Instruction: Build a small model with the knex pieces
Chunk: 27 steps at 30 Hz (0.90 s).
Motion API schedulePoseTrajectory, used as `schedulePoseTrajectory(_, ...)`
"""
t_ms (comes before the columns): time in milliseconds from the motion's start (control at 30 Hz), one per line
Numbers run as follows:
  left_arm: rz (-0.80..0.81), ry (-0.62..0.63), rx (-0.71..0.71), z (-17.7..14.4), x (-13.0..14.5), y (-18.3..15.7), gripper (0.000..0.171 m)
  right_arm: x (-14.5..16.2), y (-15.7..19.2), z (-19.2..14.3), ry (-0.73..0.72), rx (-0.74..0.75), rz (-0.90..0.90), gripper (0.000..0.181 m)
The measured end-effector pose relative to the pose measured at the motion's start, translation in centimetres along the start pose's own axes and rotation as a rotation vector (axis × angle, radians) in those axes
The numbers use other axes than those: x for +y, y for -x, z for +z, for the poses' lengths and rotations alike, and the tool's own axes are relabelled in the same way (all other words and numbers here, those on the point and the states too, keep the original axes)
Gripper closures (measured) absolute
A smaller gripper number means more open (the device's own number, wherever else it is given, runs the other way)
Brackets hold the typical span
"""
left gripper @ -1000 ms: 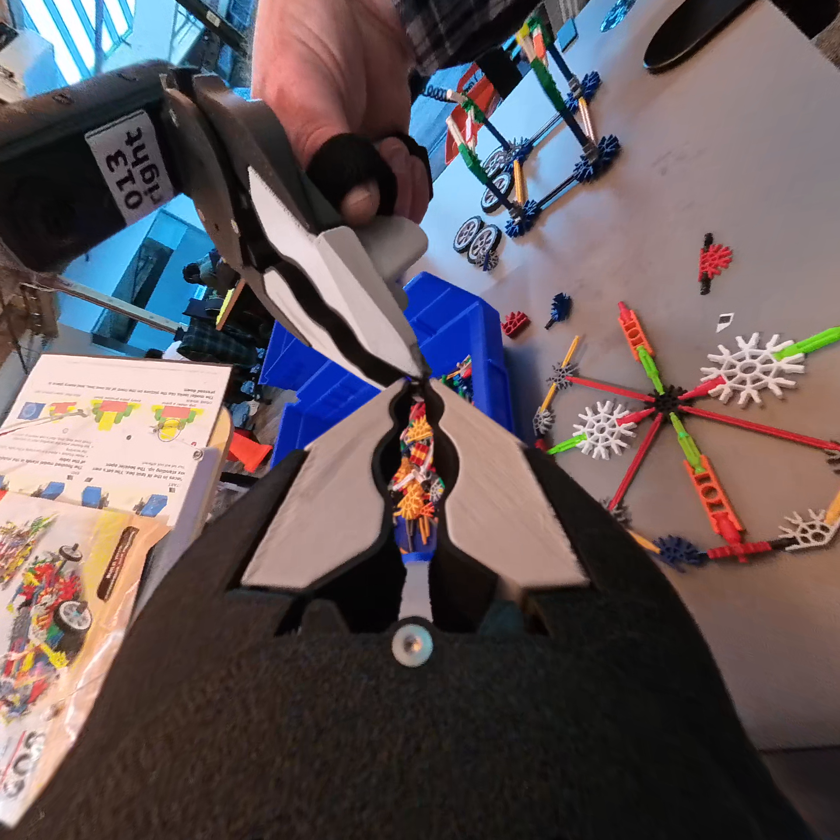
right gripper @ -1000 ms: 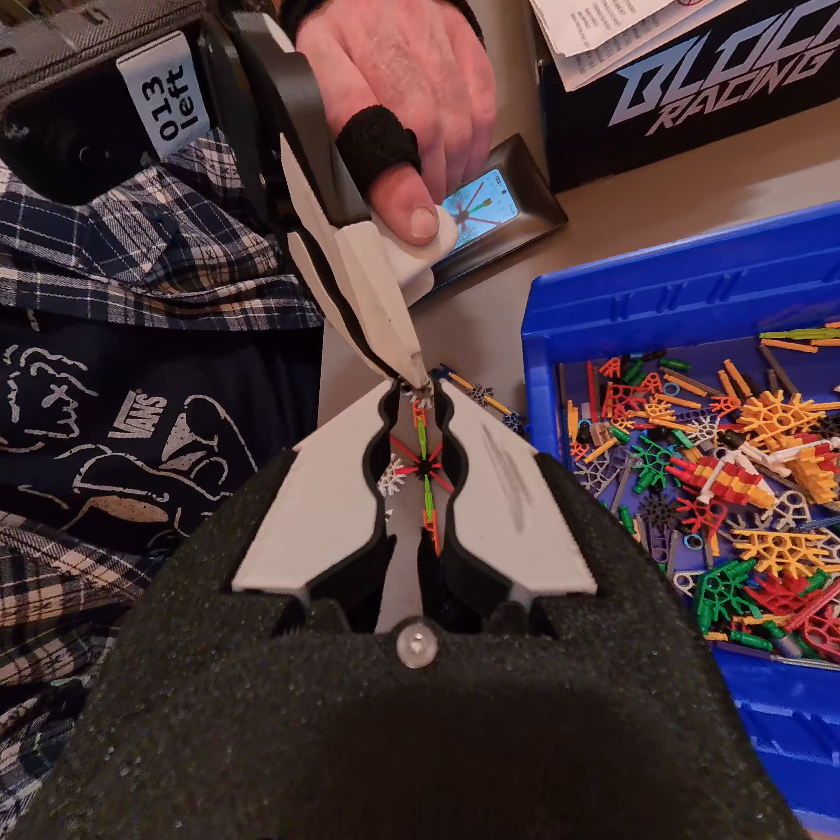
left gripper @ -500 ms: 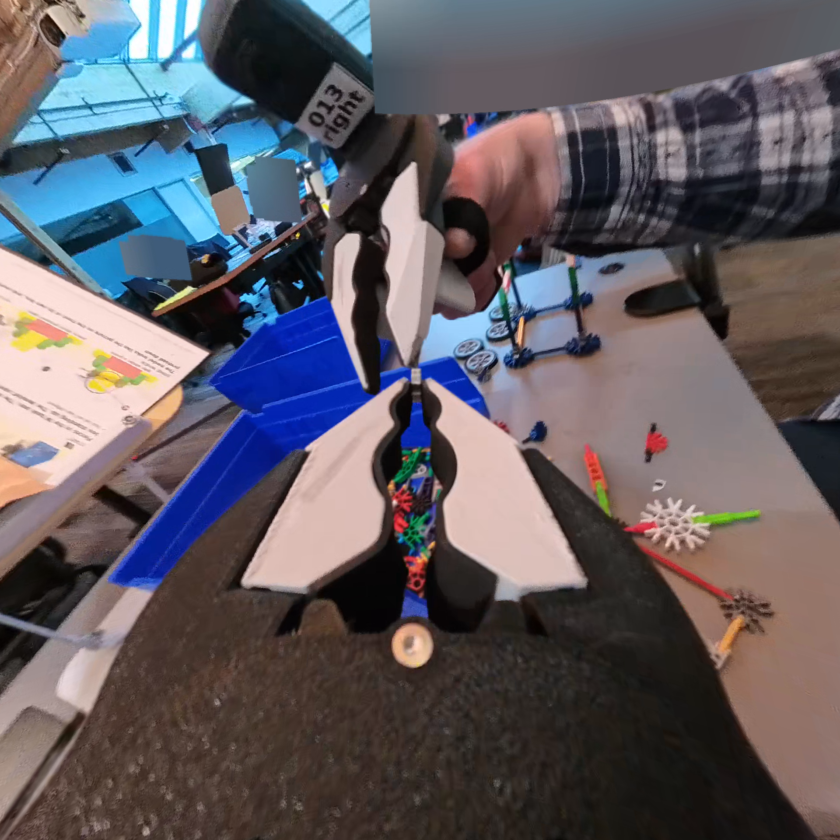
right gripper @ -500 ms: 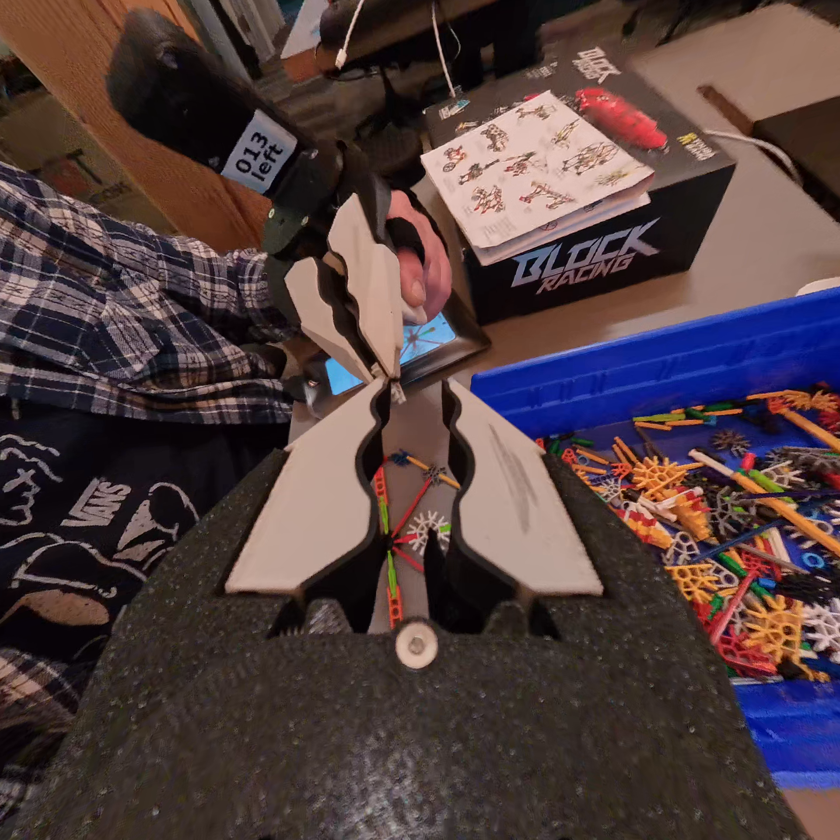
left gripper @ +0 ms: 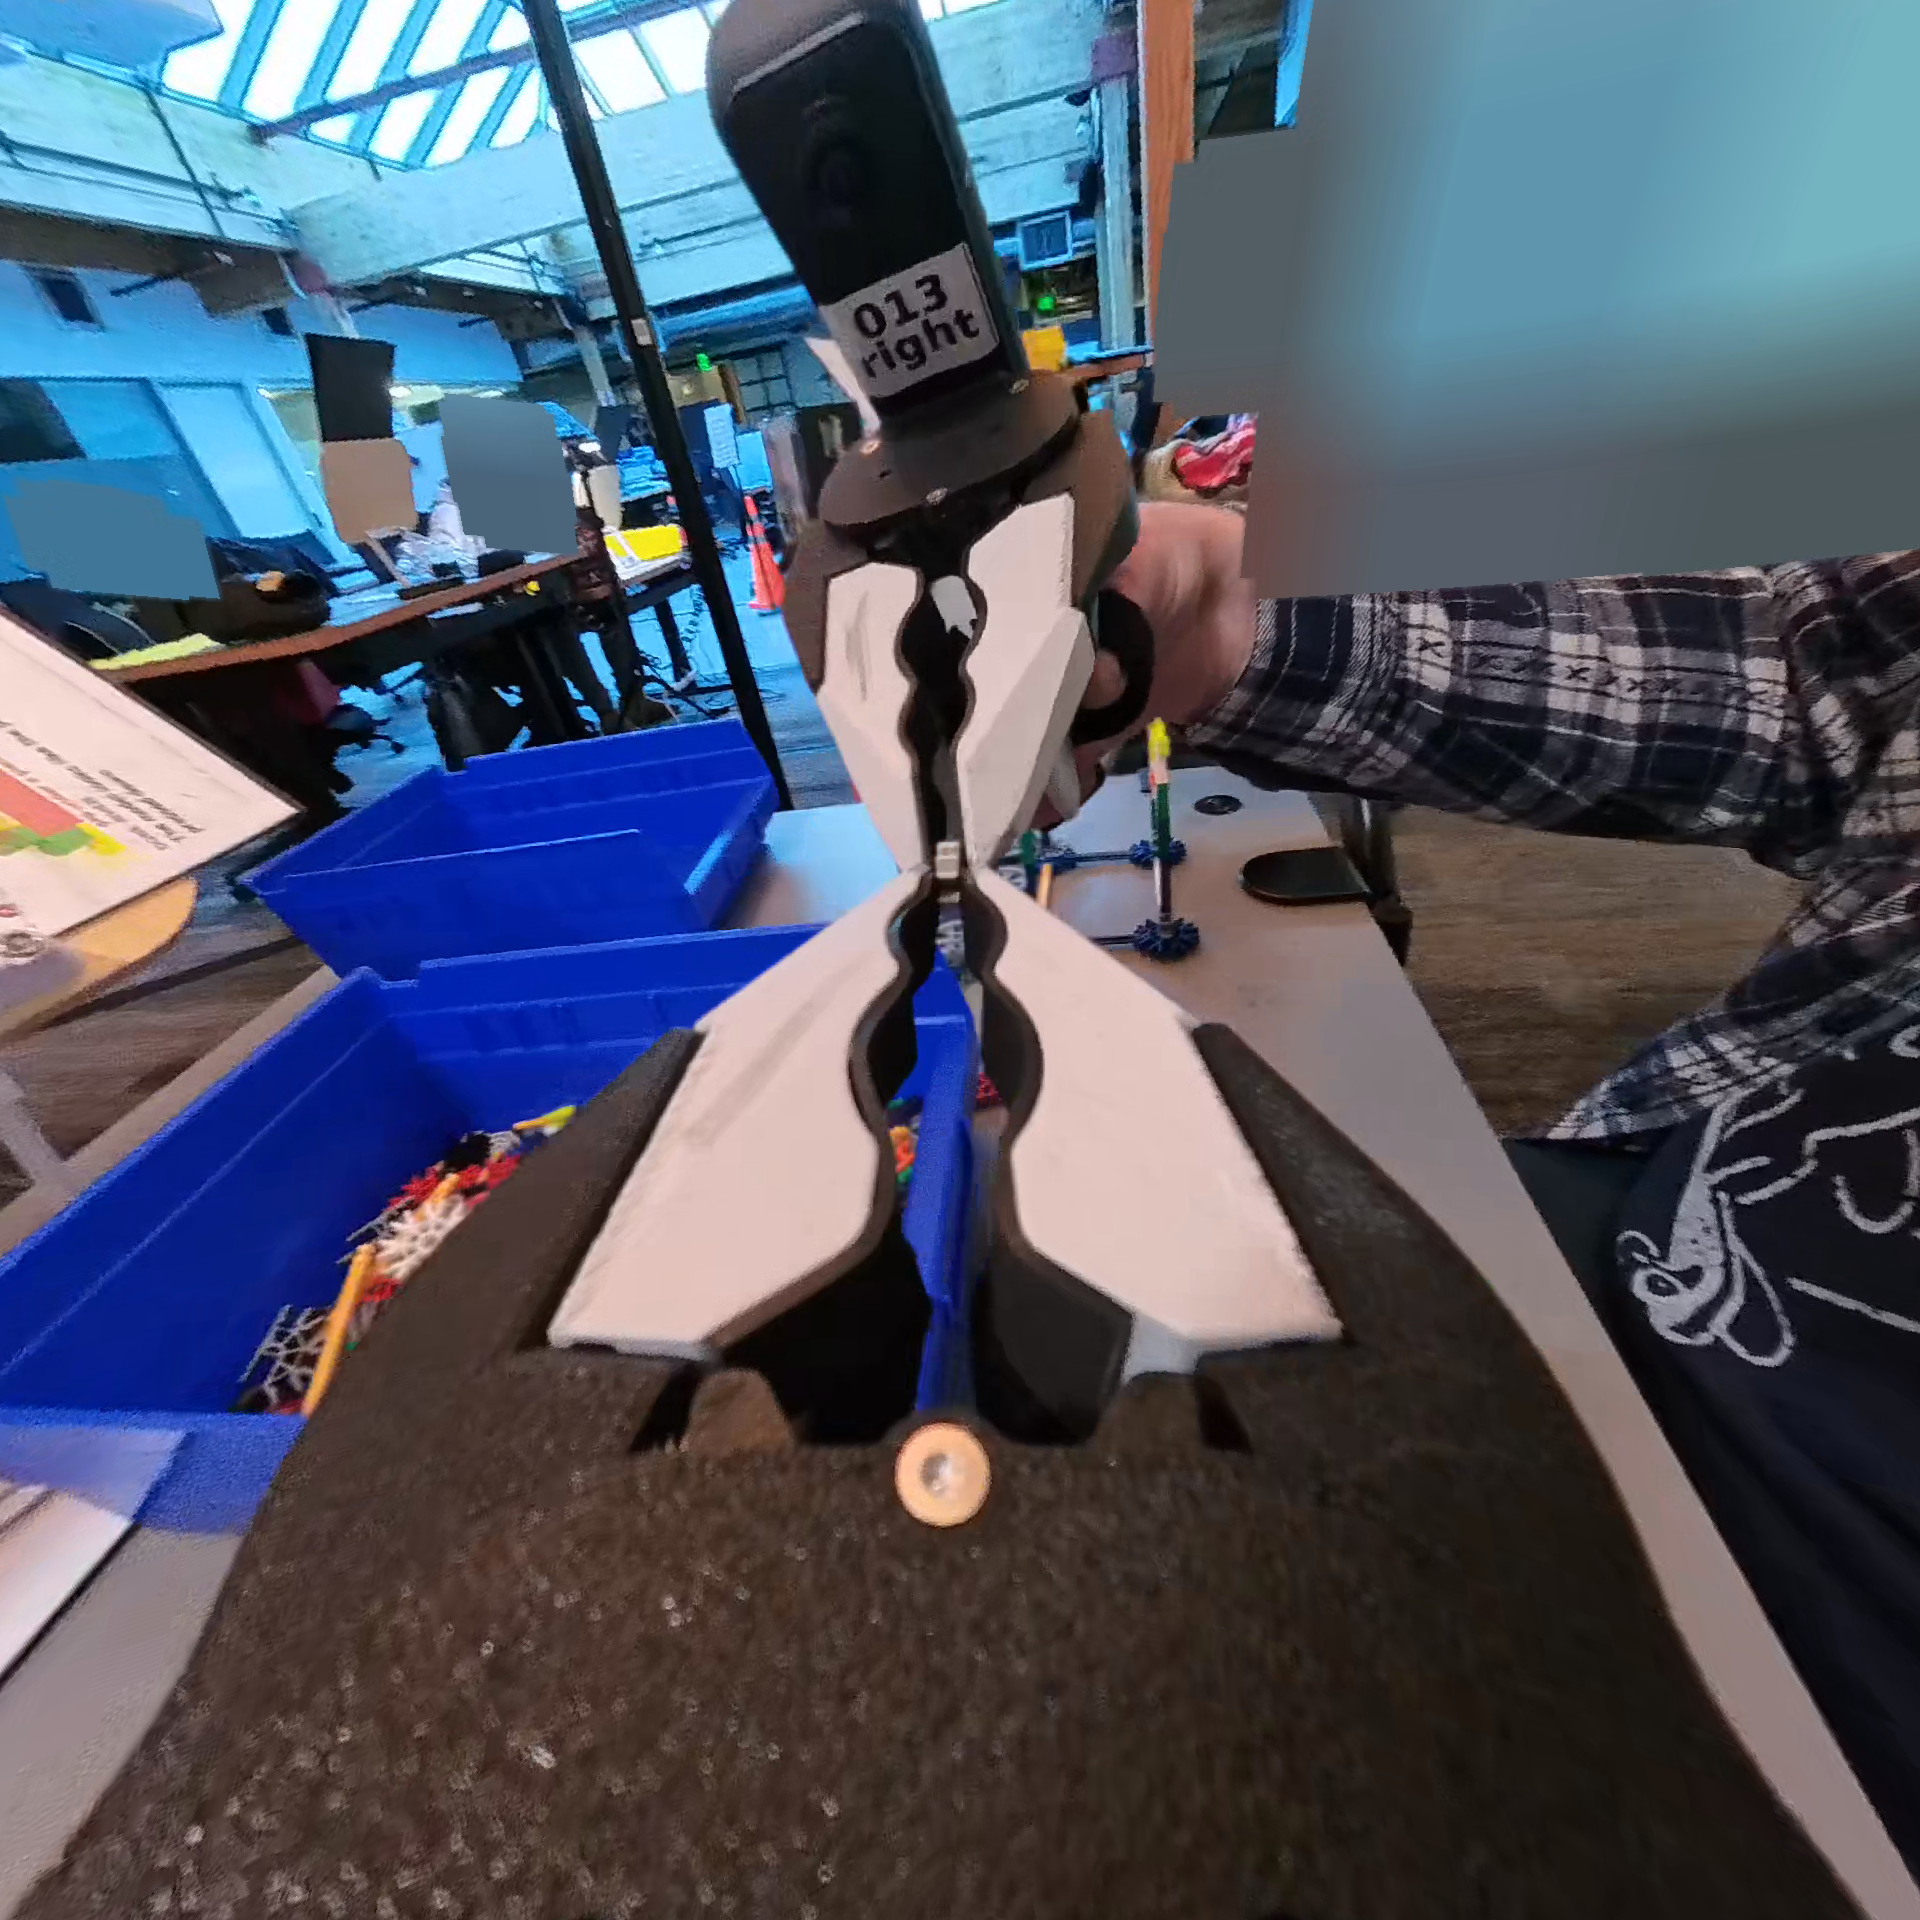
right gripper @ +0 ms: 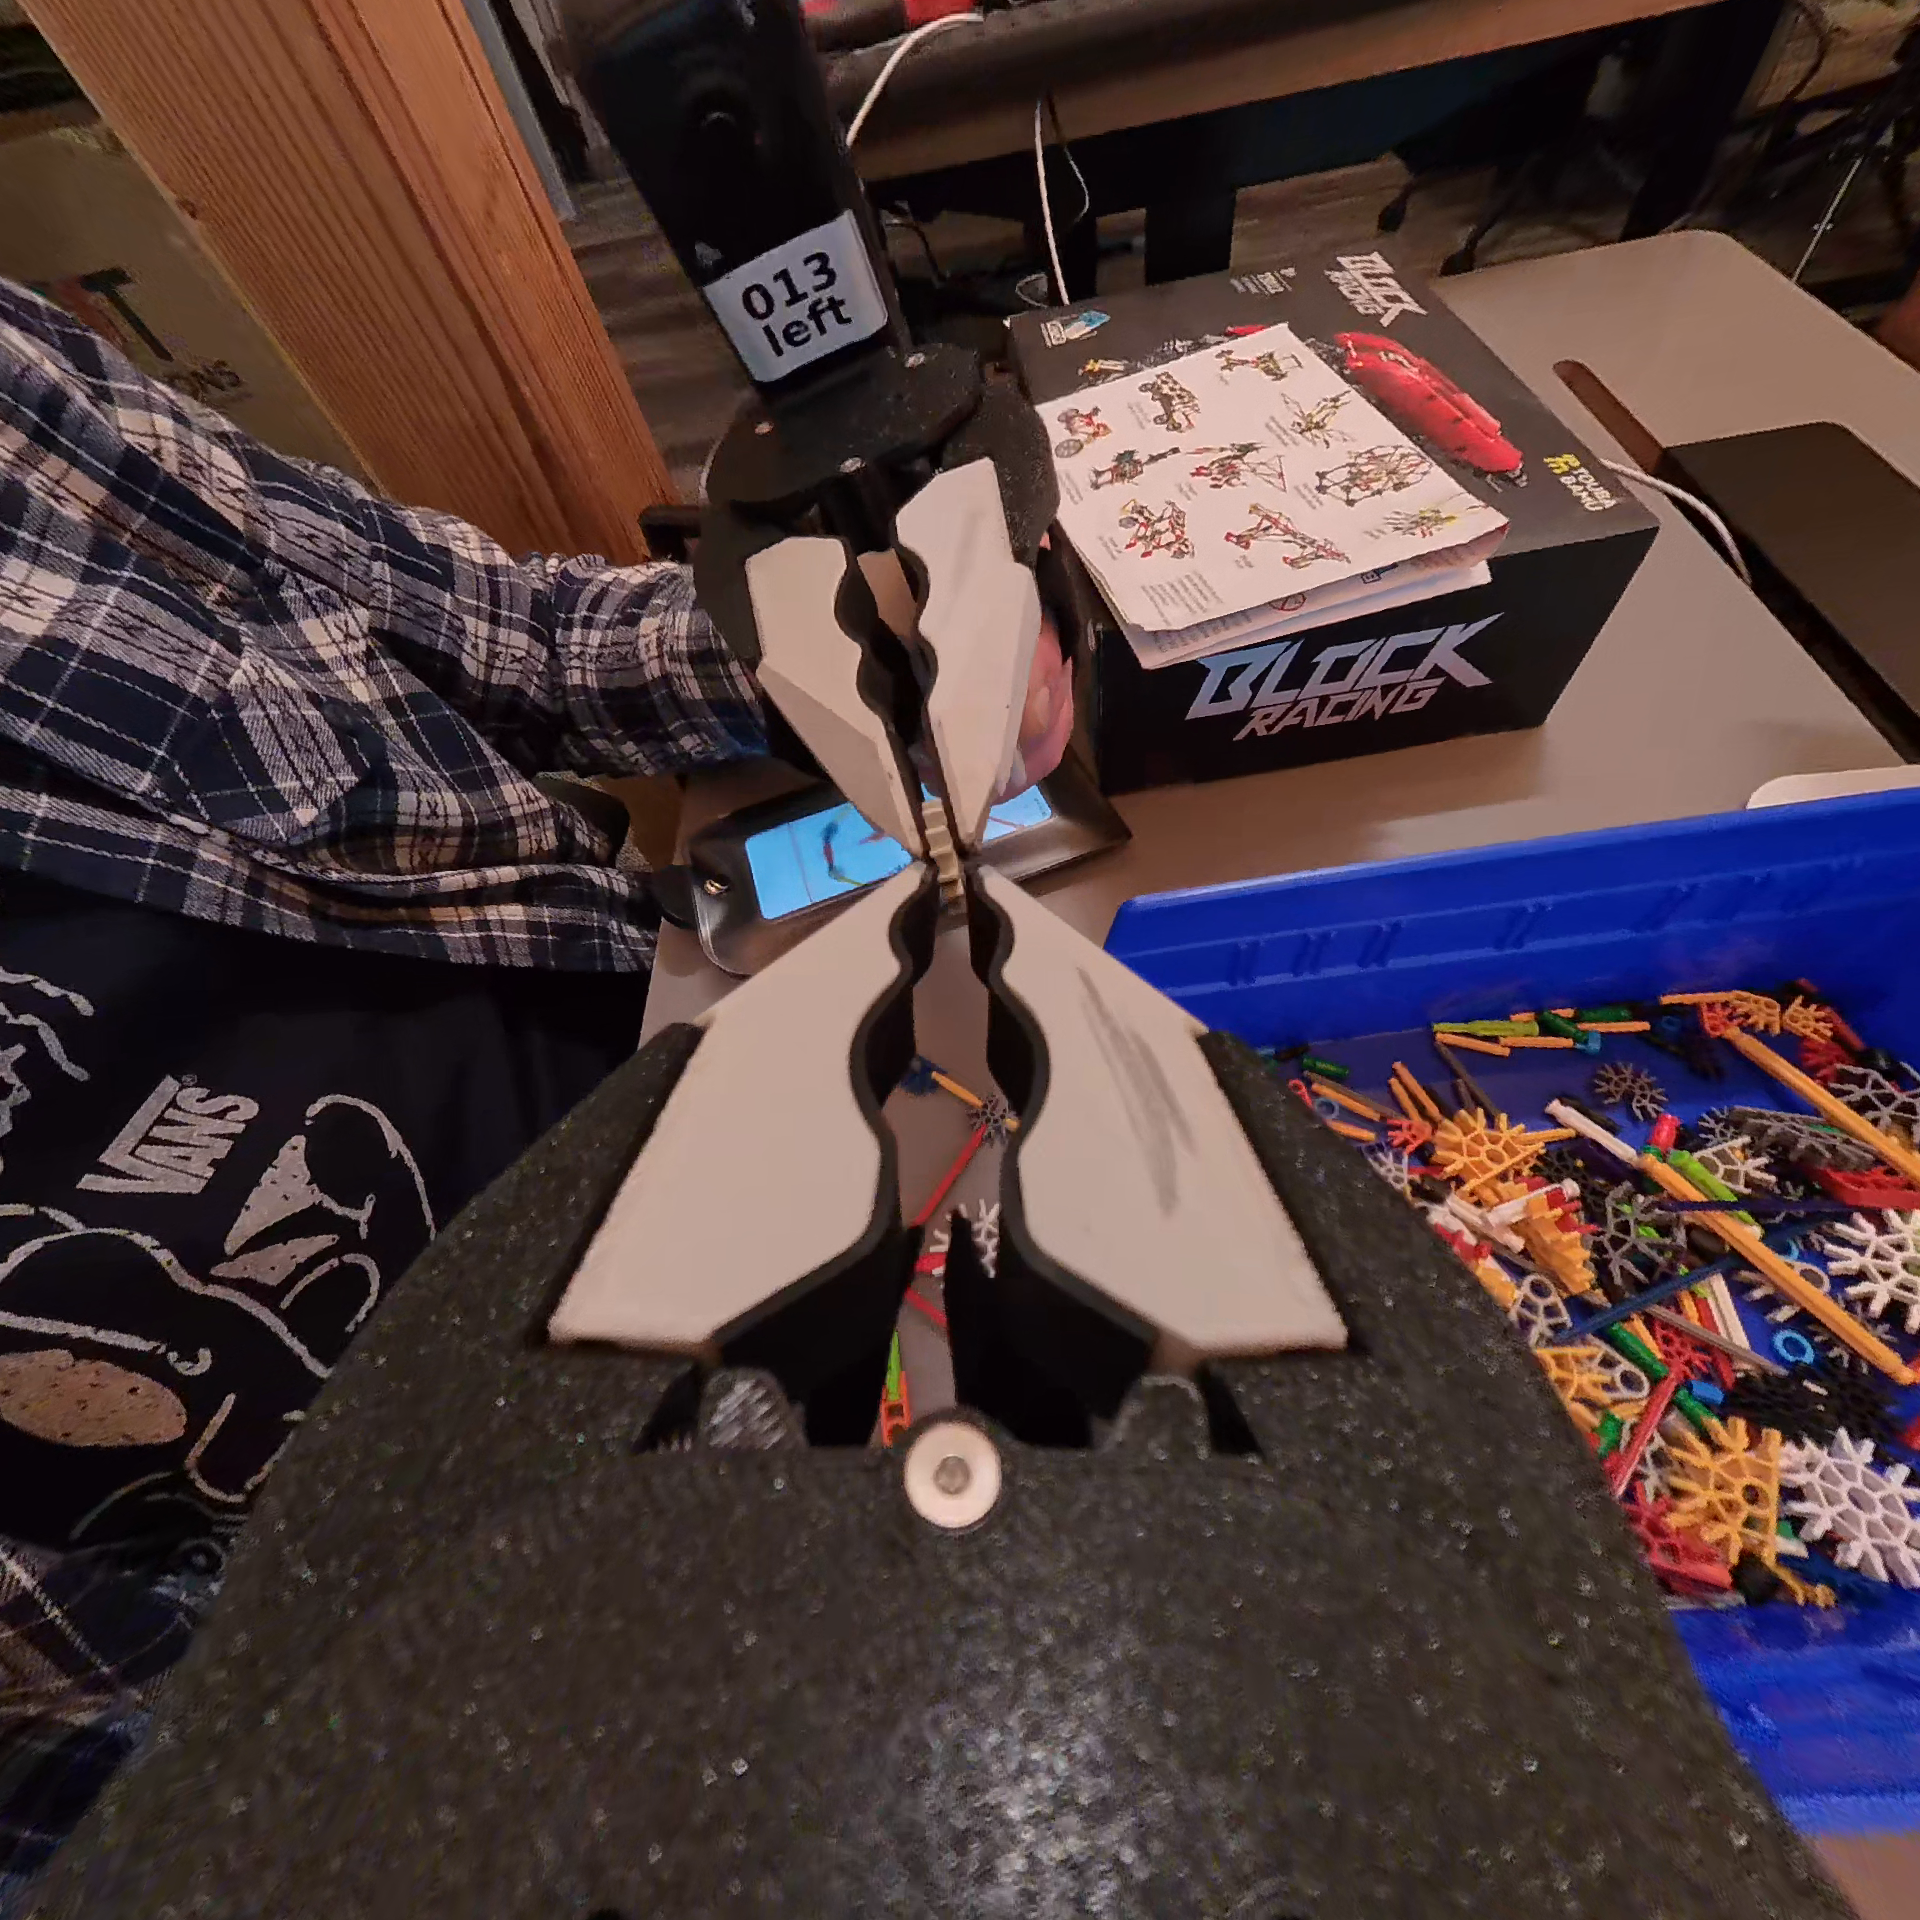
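My left gripper (left gripper: 945,885) and my right gripper (right gripper: 948,885) meet tip to tip above the table. A small grey construction-toy piece (left gripper: 945,862) is pinched between both pairs of tips; it also shows in the right wrist view (right gripper: 945,862). Both grippers are shut on it. In the left wrist view the right gripper (left gripper: 948,844) points down at mine. In the right wrist view the left gripper (right gripper: 938,831) does the same. A flat spoked wheel assembly (right gripper: 951,1174) lies on the table below the right gripper.
A blue bin (right gripper: 1455,935) full of coloured rods and connectors (right gripper: 1662,1247) sits at the right; it shows in the left wrist view (left gripper: 208,1195) with a second blue bin (left gripper: 520,852) behind. A phone (right gripper: 810,873), a black box (right gripper: 1351,707) with an instruction sheet (right gripper: 1247,468), and a rod frame (left gripper: 1158,831) stand nearby. The grippers are tip to tip, or close to it. From either gripper's tips it is about 20 cm to the flat spoked wheel assembly (right gripper: 951,1174).
Both grippers have swung up from pointing down at the table to nearly level, tips still together. The right gripper's fingers, slightly apart half a second ago, have closed on the small piece.
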<state>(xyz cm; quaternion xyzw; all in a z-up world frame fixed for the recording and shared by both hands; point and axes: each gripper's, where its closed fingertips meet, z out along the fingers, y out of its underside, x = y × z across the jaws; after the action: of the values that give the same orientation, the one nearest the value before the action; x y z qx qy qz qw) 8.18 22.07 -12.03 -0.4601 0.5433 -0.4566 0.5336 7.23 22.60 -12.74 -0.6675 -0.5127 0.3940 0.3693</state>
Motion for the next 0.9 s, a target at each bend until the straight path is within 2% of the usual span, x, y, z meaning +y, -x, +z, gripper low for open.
schedulePoseTrajectory(100,-0.022,0.001,0.031,0.3,0.2,-0.4,0.167,0.4,0.5,-0.3,0.001,0.019,0.005,0.179)
schedulePoseTrajectory(200,-0.001,0.044,0.042,0.8,0.8,-0.8,0.162,1.3,0.8,-0.9,0.012,0.055,0.017,0.179)
schedulePoseTrajectory(267,0.008,0.077,0.045,1.0,1.2,-1.0,0.152,2.1,1.3,-1.6,0.012,0.076,0.033,0.179)
schedulePoseTrajectory(333,0.022,0.106,0.045,1.1,1.5,-1.2,0.152,3.0,1.6,-2.5,0.020,0.121,0.048,0.179)
schedulePoseTrajectory(533,0.089,0.358,0.155,2.6,4.8,-4.3,0.147,6.7,3.3,-5.6,0.062,0.269,0.103,0.179)
schedulePoseTrajectory(600,0.051,0.436,0.218,3.2,5.9,-5.9,0.143,8.3,4.1,-6.4,0.068,0.301,0.127,0.179)
schedulePoseTrajectory(900,0.128,0.727,0.447,7.2,12.8,-12.3,0.142,15.1,8.2,-7.9,0.048,0.333,0.234,0.179)
